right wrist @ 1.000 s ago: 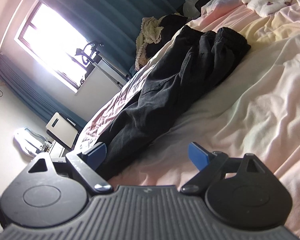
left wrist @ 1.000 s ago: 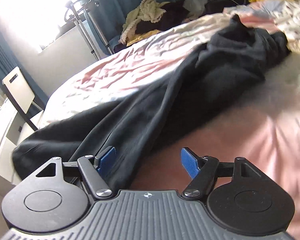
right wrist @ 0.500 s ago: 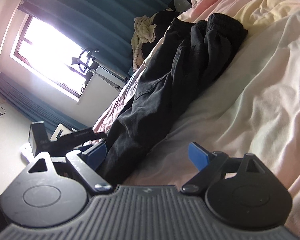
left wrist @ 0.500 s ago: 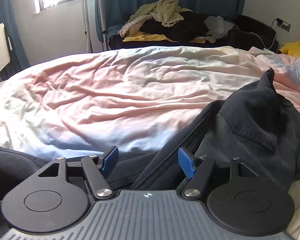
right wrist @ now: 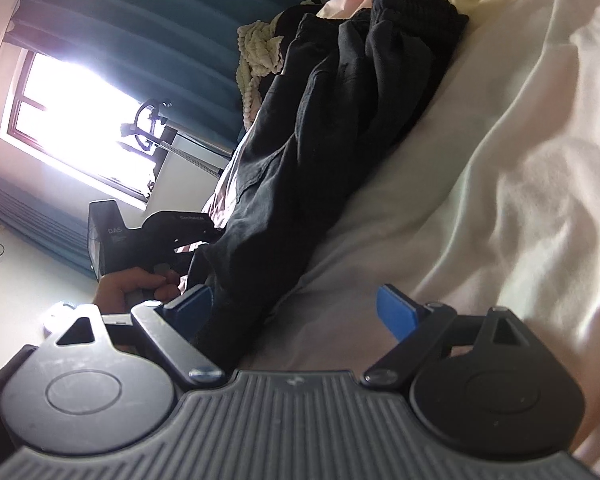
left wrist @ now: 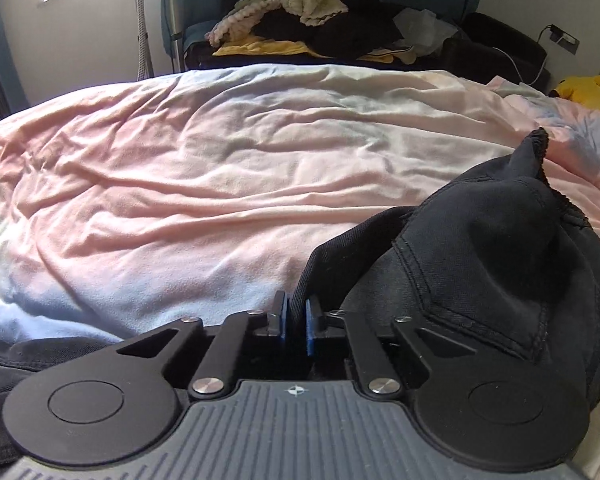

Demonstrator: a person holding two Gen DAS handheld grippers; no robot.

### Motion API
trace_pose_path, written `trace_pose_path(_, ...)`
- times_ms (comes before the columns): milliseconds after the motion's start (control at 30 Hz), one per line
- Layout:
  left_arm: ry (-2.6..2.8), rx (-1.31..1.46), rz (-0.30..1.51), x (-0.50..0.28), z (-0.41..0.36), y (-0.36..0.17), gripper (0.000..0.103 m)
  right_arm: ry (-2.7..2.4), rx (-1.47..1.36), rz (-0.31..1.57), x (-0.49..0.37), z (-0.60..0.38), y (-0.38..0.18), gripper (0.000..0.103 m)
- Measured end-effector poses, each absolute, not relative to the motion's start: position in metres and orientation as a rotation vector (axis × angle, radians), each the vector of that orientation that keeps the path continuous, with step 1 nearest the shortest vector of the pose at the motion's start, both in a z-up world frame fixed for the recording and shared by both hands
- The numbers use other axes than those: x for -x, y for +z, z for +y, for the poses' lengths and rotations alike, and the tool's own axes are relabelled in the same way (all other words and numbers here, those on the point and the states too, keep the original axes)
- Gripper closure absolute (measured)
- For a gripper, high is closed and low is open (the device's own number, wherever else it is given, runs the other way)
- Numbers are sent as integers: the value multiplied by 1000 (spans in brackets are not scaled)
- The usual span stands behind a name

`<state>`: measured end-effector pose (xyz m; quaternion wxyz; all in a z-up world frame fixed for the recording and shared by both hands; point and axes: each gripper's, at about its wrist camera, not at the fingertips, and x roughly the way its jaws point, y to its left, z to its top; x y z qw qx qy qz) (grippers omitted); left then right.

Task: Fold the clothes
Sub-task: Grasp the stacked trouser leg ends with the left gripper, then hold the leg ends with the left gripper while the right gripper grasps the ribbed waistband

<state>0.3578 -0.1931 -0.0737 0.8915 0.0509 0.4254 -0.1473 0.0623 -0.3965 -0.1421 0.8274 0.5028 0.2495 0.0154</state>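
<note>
The left gripper (left wrist: pixel 295 317), fingers having just been closing, is pinching an edge of the black cotton trousers (left wrist: pixel 480 264) lying along the pink rumpled bed sheet (left wrist: pixel 204 184); the right gripper (right wrist: pixel 296 312) is hovering wide open, holding nothing. Next move, likely: grasping a matching edge. Teal curtains (right wrist: pixel 148 12) are hanging behind.

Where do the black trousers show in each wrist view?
Left wrist: the black trousers are heaped at lower right on the bed sheet, an edge pinched in the shut left tool.
Right wrist: black trousers run diagonally from top centre down beside the open right tool.
Shared landmark: cream knitted blanket against the teal curtain.
</note>
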Motion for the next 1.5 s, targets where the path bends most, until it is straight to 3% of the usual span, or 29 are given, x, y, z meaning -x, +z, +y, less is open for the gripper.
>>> trace_pose_path(567,-587,-143,759,-189,-193,5,99,-76,-1061,419,-39,-418,-126,13)
trace_pose_path(933,-673,-133,723,-72,-176,-73,99,-139,-1053,387,-22,-434,-116,13)
trace_pose_path(1333,-685,52,719,-81,-150,-95,99,-100,-774,489,-55,-410,-95,13)
trace_pose_path(1500,-685,157,758,-90,-143,-104,99,-58,-607,489,-109,-393,-46,13)
